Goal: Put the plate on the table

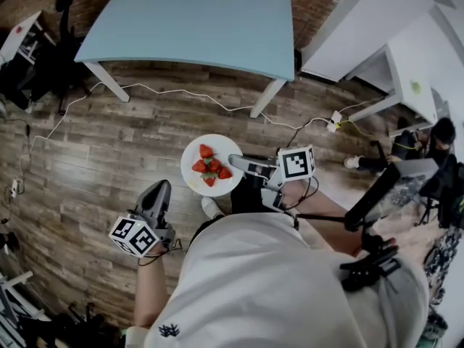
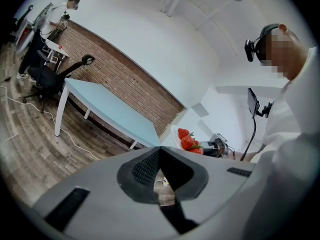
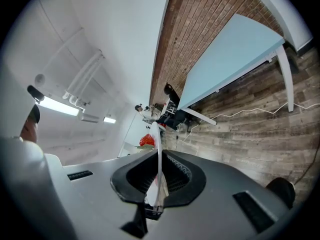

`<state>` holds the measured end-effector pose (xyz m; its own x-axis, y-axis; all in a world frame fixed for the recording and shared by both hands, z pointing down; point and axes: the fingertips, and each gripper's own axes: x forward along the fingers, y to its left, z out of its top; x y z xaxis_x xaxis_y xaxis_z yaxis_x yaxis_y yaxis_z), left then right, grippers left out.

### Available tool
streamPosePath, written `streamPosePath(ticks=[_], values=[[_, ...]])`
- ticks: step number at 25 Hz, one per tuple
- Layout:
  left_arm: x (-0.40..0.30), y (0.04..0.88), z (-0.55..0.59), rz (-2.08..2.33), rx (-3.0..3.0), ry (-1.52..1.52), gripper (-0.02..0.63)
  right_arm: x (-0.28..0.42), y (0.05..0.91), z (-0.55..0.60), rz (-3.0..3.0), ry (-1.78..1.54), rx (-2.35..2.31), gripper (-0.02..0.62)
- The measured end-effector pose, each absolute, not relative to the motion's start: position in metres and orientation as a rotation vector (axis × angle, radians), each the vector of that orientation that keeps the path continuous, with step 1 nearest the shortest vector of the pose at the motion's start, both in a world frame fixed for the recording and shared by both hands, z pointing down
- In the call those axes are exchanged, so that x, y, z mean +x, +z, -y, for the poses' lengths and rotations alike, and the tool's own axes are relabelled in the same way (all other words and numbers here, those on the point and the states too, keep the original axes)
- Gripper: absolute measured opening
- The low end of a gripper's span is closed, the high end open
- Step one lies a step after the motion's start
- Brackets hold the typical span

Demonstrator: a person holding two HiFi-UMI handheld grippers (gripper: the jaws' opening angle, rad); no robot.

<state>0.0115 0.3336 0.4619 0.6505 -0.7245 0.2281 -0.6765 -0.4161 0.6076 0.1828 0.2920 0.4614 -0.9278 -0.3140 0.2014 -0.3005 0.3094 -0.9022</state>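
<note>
Right gripper [image 3: 158,176]: jaws clamped on the rim of the plate [image 3: 158,149], which shows edge-on and thin between the pads. In the head view the right gripper [image 1: 236,162] bites the plate [image 1: 228,149] on its right edge. The plate is held roughly level in the air, above the wooden floor [image 1: 109,151] and just in front of the person's body. Strawberries [image 1: 210,167] are piled mid-plate, about five.

Left gripper [image 2: 160,153]: jaws together, nothing between them. In the head view the left gripper [image 1: 159,191] sits low and to the left of the plate, near it but not touching.

The table [image 1: 196,20] has a light blue top and white legs. It stands ahead, well apart from the plate, with its top bare. A white cable [image 1: 181,93] runs across the floor between the table and the plate. There is a brick wall [image 2: 125,79] behind the table.
</note>
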Motion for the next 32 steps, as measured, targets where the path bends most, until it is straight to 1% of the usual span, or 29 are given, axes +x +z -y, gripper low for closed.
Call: streamPosePath(ticks=[9,18,23,28,32], values=[[-0.007,0.471,-0.275,1.083,2.143,-0.076,0.002,0.176,0.481,-0.219,-2.493,-1.786,-0.635,0.025],[-0.024,0.453,-0.142,1.139,2.131,-0.057,0.002,0.147,0.476,-0.076,-2.506,-1.735,-0.548,0.025],[-0.032,0.442,-0.074,1.171,2.140,-0.109,0.002,0.137,0.483,-0.012,-2.568,-1.728,-0.512,0.025],[-0.061,0.439,-0.018,1.191,2.116,-0.130,0.002,0.114,0.498,0.051,-2.528,-1.794,-0.557,0.025],[-0.104,0.444,0.033,1.179,2.113,-0.133,0.002,0.079,0.504,0.111,-2.522,-1.779,-0.601,0.025]])
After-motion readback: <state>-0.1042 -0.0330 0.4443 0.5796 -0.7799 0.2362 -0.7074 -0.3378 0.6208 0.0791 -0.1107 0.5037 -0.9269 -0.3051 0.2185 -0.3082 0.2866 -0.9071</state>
